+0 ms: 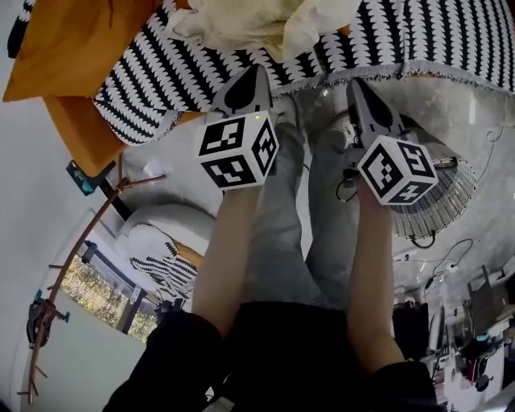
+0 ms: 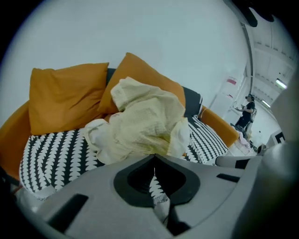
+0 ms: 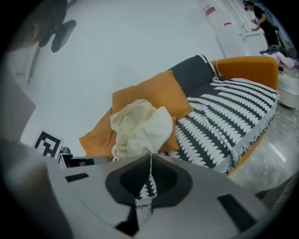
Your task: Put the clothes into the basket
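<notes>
A crumpled pile of cream clothes (image 1: 257,24) (image 2: 145,121) (image 3: 140,126) lies on a sofa covered by a black-and-white patterned throw (image 1: 402,40) (image 2: 51,149) (image 3: 224,126). It leans against orange cushions (image 2: 65,93) (image 3: 154,95). My left gripper (image 1: 254,74) (image 2: 154,158) and right gripper (image 1: 356,87) (image 3: 150,156) hover side by side just short of the sofa's front edge. Both point at the pile, shut with nothing in them. A white wire basket (image 1: 438,201) stands on the floor to the right of the right gripper.
The holder's legs in grey jeans (image 1: 282,233) stand below the grippers. A white seat with a patterned cushion (image 1: 161,233) is at the left, and cables (image 1: 451,253) trail on the marble floor by the basket. A person (image 2: 245,112) stands far back.
</notes>
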`<state>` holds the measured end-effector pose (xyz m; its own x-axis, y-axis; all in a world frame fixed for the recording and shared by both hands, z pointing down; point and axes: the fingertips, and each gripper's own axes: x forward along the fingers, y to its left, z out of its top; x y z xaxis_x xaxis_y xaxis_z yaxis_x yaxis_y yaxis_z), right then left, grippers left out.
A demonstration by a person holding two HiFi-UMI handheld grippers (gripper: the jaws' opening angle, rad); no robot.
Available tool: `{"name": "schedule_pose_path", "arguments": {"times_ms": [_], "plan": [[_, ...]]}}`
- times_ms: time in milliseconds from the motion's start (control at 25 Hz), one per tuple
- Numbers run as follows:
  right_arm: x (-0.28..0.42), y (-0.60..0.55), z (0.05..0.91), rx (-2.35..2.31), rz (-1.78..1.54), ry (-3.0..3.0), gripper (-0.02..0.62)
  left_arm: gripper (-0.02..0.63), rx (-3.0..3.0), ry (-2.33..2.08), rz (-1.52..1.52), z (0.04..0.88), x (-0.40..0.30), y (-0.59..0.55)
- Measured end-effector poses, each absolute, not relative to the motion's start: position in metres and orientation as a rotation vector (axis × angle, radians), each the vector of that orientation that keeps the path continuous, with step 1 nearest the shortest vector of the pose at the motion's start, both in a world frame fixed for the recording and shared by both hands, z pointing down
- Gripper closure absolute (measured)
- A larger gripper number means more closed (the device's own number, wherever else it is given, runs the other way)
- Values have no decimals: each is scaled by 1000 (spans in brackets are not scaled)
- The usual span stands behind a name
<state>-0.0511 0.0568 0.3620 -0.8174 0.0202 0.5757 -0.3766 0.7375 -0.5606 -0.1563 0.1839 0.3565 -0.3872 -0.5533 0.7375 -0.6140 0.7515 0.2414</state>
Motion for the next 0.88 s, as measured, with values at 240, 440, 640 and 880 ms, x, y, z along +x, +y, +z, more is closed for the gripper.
{"name": "schedule_pose_path", "arguments": {"times_ms": [240,440,640,880], "plan": [[-101,64,354,264,829,-2389,580,595,852,-2112,55,349,-203,205],[-146,67,339,202,728,-2429,535,594,874,-2118,51,344,-234,205],[-183,43,338,174,654,-2432,342,408,946,-2064,33,350,-252,183],[-212,3,344,294,608,-2429,310,353,979,-2034,62,365,-282,173]]}}
